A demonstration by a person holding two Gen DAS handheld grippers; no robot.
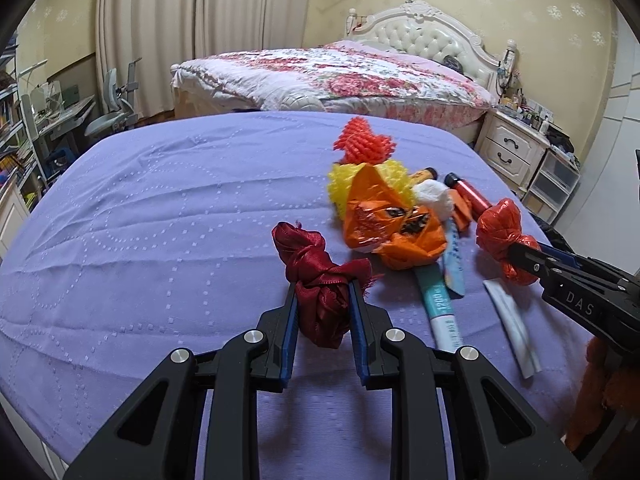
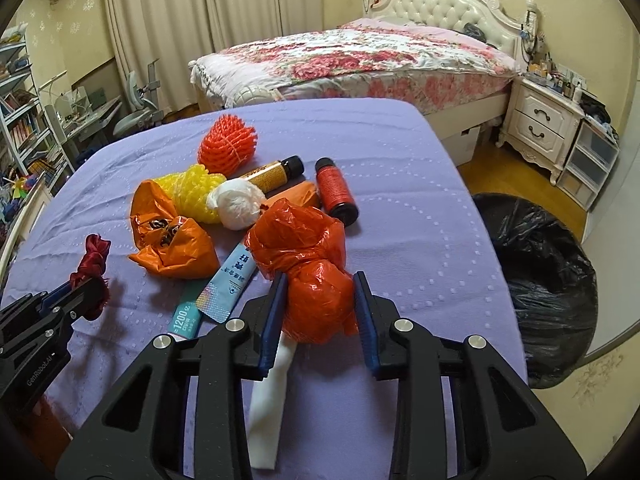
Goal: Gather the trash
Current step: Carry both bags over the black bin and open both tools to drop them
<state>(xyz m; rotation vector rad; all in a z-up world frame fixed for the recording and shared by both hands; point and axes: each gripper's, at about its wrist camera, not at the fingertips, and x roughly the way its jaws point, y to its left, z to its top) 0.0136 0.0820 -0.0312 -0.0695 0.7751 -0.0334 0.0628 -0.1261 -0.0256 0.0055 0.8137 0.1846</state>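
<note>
Trash lies on a purple cloth-covered table (image 1: 160, 208). My left gripper (image 1: 322, 286) is shut on a crumpled dark red ribbon (image 1: 320, 280), which also shows at the left of the right wrist view as the ribbon (image 2: 94, 258). My right gripper (image 2: 320, 286) is shut on a knotted red-orange plastic bag (image 2: 308, 264); from the left wrist view the same bag (image 1: 498, 228) sits in the right gripper (image 1: 516, 254) at the right. An orange wrapper (image 2: 172, 240), yellow foam net (image 2: 192, 188), red foam net (image 2: 228, 144), white wad (image 2: 238, 204), two small bottles and flat sachets lie between.
A bin lined with a black bag (image 2: 540, 280) stands on the floor right of the table (image 2: 420, 200). A white strip (image 2: 272, 396) lies under my right gripper. Beyond are a floral bed (image 2: 360, 56), a white nightstand (image 2: 540, 120) and shelves (image 2: 20, 120) at left.
</note>
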